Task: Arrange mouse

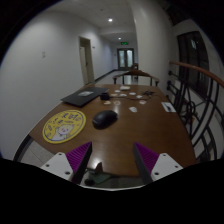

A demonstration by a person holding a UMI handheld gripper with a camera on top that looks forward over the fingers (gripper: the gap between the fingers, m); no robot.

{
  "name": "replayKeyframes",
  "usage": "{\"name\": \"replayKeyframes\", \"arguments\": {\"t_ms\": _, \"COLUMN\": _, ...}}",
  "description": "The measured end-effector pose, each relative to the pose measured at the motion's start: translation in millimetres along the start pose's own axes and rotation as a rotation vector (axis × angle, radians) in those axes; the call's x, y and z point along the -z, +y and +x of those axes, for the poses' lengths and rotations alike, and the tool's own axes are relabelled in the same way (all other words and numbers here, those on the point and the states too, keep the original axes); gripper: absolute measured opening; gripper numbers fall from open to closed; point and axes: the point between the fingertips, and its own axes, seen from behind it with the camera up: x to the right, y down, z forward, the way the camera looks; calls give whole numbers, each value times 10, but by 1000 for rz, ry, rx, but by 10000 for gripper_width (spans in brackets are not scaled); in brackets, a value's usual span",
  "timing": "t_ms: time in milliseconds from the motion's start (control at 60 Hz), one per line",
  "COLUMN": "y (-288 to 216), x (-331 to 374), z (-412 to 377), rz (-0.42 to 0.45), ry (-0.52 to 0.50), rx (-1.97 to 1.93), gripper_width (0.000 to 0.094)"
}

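A dark computer mouse [104, 118] lies on the brown wooden table [140, 125], well ahead of my fingers and slightly left of the middle. A round yellow mouse mat [65, 126] with a printed pattern lies to the left of the mouse, apart from it. My gripper [112, 157] is open and empty, with the purple pads [146, 156] spread wide above the near part of the table.
A dark closed laptop [80, 97] lies at the far left of the table. Several small white cards and a small dark object [130, 95] lie scattered at the far end. Chairs [178, 105] stand along the right side. A corridor with doors lies beyond.
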Motion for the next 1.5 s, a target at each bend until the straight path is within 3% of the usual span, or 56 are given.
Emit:
{"name": "replayKeyframes", "arguments": {"t_ms": 233, "y": -270, "x": -962, "z": -493, "rz": -40, "ry": -12, "rx": 36, "gripper_width": 818}}
{"name": "replayKeyframes", "arguments": {"t_ms": 283, "y": -264, "x": -1146, "z": -468, "rz": -77, "ry": 19, "rx": 9, "gripper_width": 817}}
{"name": "replayKeyframes", "arguments": {"t_ms": 450, "y": -520, "x": -1552, "z": -454, "rz": -71, "ry": 65, "rx": -14, "gripper_width": 796}}
{"name": "replayKeyframes", "arguments": {"t_ms": 483, "y": -563, "x": -1623, "z": -414, "rz": -64, "ry": 87, "rx": -12, "gripper_width": 750}}
{"name": "replayKeyframes", "arguments": {"t_ms": 517, "y": -588, "x": -1678, "z": -361, "rz": -62, "ry": 116, "rx": -6, "gripper_width": 642}}
{"name": "replayKeyframes", "arguments": {"t_ms": 650, "y": -616, "x": -1733, "z": -403, "rz": -58, "ry": 87, "rx": -30, "gripper_width": 435}}
{"name": "replayKeyframes", "arguments": {"t_ms": 750, "y": -628, "x": -1708, "z": -401, "rz": -53, "ry": 38, "rx": -31, "gripper_width": 367}}
{"name": "replayKeyframes", "arguments": {"t_ms": 817, "y": -639, "x": -1589, "z": -245, "rz": -55, "ry": 88, "rx": -36, "gripper_width": 361}}
{"name": "replayKeyframes", "arguments": {"t_ms": 917, "y": -1096, "x": -1186, "z": -408, "rz": 68, "ry": 80, "rx": -15, "gripper_width": 360}}
{"name": "replayKeyframes", "arguments": {"t_ms": 1033, "y": -1773, "x": -580, "z": -1104, "rz": 230, "ry": -8, "rx": 14, "gripper_width": 360}}
{"name": "replayKeyframes", "arguments": {"t_ms": 1117, "y": -1926, "x": -440, "z": -1618, "rz": 266, "ry": -70, "rx": 2, "gripper_width": 357}}
{"name": "replayKeyframes", "arguments": {"t_ms": 1183, "y": -1717, "x": -533, "z": -1997, "rz": 230, "ry": -107, "rx": 8, "gripper_width": 359}}
{"name": "replayKeyframes", "arguments": {"t_ms": 1250, "y": -1318, "x": -813, "z": -2229, "rz": 139, "ry": -126, "rx": 20, "gripper_width": 358}}
{"name": "replayKeyframes", "arguments": {"t_ms": 1383, "y": -572, "x": -1329, "z": -2282, "rz": -27, "ry": -75, "rx": 35, "gripper_width": 358}}
{"name": "replayKeyframes", "arguments": {"t_ms": 1450, "y": -306, "x": -1389, "z": -2206, "rz": -73, "ry": -55, "rx": 30, "gripper_width": 363}}
{"name": "replayKeyframes", "arguments": {"t_ms": 1483, "y": -355, "x": -1419, "z": -2201, "rz": -47, "ry": -58, "rx": 30, "gripper_width": 361}}
{"name": "replayKeyframes", "arguments": {"t_ms": 1500, "y": -338, "x": -1421, "z": -2193, "rz": -55, "ry": -57, "rx": 37, "gripper_width": 413}}
